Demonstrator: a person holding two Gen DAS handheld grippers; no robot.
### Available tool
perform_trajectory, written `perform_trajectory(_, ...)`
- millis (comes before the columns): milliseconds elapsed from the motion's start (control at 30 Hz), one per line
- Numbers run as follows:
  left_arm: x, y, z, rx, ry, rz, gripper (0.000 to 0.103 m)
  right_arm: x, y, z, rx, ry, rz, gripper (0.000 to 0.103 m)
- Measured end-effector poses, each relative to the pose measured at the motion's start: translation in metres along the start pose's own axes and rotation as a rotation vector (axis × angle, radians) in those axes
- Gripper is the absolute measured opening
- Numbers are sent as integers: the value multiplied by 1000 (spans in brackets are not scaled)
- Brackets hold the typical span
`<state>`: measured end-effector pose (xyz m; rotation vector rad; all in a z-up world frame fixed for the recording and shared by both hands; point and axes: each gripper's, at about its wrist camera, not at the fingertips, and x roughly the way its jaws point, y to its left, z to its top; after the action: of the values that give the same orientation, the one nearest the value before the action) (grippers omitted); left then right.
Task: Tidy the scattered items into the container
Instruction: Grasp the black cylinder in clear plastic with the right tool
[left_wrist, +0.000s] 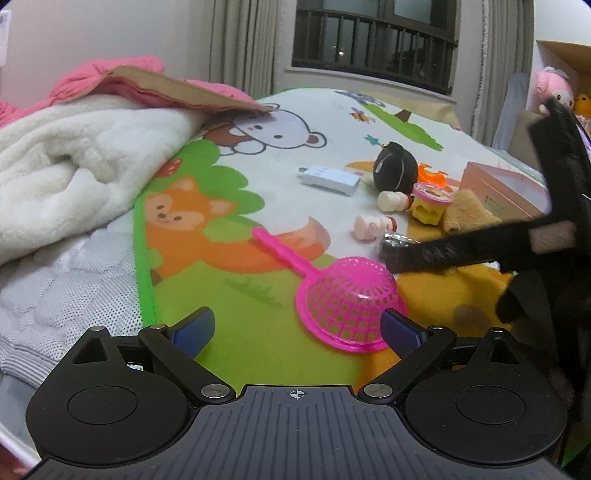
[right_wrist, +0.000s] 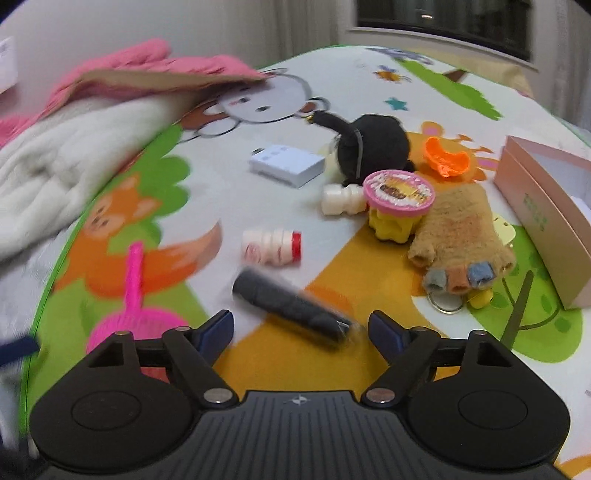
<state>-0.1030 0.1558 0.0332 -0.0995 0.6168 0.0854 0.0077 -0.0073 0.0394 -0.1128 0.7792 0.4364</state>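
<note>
Lying dome-up, the pink mesh strainer (left_wrist: 345, 308) sits before the released left hand-held gripper (left_wrist: 297, 328).

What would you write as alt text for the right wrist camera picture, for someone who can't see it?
An open right gripper hovers over a dark cylinder on a cartoon play mat, with toys scattered beyond and a pink box at the right.

left gripper (left_wrist: 297, 326): jaws spread wide, nothing between the blue pads, pitched down toward the surface | right gripper (right_wrist: 301, 328): jaws apart, pads clear of any object, angled downward; its black body crosses the right edge of the left wrist view
</note>
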Motion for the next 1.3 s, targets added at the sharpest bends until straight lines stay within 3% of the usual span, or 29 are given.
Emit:
perform_trajectory(100,5,0,0,-5,5,-13,100,-7,-13,-8,-68,-20,-104,82)
perform_trajectory(233,9,-4,0,-14,10,-32,100,-9,-37,-2,-23,-66,-274,82)
perform_trajectory(433,9,-2,-2,-14,19,-27,101,-22,-17,3,31,-106,-74,98)
perform_trajectory(667,4,6,-4,-26,26,-7,101,9,22,14,37,-52,-94,98)
perform_trajectory(967,5,4,-1,-16,20,-35,101,7,17,12,7,-46,-96,79)
perform_trajectory(1000,6,0,1,-6,16,-40,101,3,14,11,-3,-45,-95,49)
perform_trajectory(1033,8,-4,3,6,13,-44,101,0,9,10,-14,-35,-89,39)
perform_trajectory(1300,35,-34,13,62,25,-54,101,-36,-26,-10,-26,-78,-104,39)
